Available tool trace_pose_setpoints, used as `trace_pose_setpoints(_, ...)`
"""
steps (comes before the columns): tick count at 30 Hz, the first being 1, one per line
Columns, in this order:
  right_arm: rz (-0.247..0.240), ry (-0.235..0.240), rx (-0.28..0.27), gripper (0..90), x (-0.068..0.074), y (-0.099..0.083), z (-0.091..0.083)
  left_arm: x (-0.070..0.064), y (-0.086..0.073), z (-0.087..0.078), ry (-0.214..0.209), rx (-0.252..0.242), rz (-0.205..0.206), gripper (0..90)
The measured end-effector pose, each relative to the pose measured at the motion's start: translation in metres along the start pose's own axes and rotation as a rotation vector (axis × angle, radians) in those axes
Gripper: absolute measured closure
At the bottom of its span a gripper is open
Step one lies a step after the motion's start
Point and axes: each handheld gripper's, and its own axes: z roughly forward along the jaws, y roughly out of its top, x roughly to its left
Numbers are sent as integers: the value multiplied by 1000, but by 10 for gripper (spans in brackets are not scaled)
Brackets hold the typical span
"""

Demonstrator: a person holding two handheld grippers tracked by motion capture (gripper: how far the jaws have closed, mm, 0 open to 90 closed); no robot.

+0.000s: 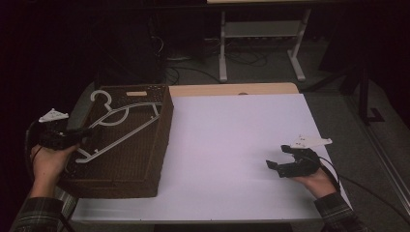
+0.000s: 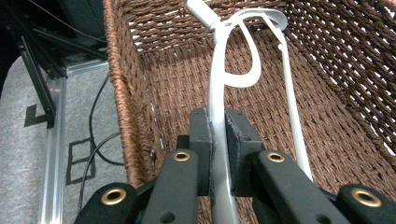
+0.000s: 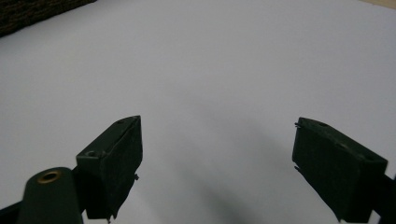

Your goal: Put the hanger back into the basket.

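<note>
Gripper on the left (image 1: 84,131), held in the person's left hand (image 1: 48,162) at the near-left edge of the bench (image 1: 232,145), has its jaws clamped on a white clothes hanger (image 1: 118,123). From the left gripper view, the left gripper (image 2: 219,140) pinches one thin white arm of the clothes hanger (image 2: 219,93) between its two black pads, with the loop and hook of the hanger running away from the jaws. The hanger lies inside a brown wicker basket (image 1: 145,154), which sits on the left part of the bench; its woven wall (image 2: 126,102) rises just beside the jaws, and the hanger's hook points toward the far end of the basket. To the right, the white bench top lies bare between the basket and the other hand. At the near-right corner, the person's right hand (image 1: 321,181) holds the right gripper (image 1: 276,157) just above the surface, well apart from the basket. Seen from the right gripper view, the right gripper (image 3: 217,158) has its jaws spread wide with nothing between them, over the plain white bench top (image 3: 210,70).
</note>
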Motion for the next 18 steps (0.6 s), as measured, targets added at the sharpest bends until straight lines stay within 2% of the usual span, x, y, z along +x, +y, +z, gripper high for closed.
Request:
trace_pose_setpoints(7, 1, 2, -1, 158, 0, 0, 0, 0, -1, 1, -20, -3, 0, 807)
trace_pose_setpoints(10, 1, 2, 0, 159, 0, 0, -1, -1, -1, 2, -44, -16, -7, 792)
trace_pose_setpoints(17, -1, 3, -1, 159, 0, 0, -1, -5, 1, 4, -62, -16, -6, 770)
trace_pose_setpoints(18, 1, 4, -3, 159, 0, 0, -1, -7, 2, 3, -76, -24, -8, 760)
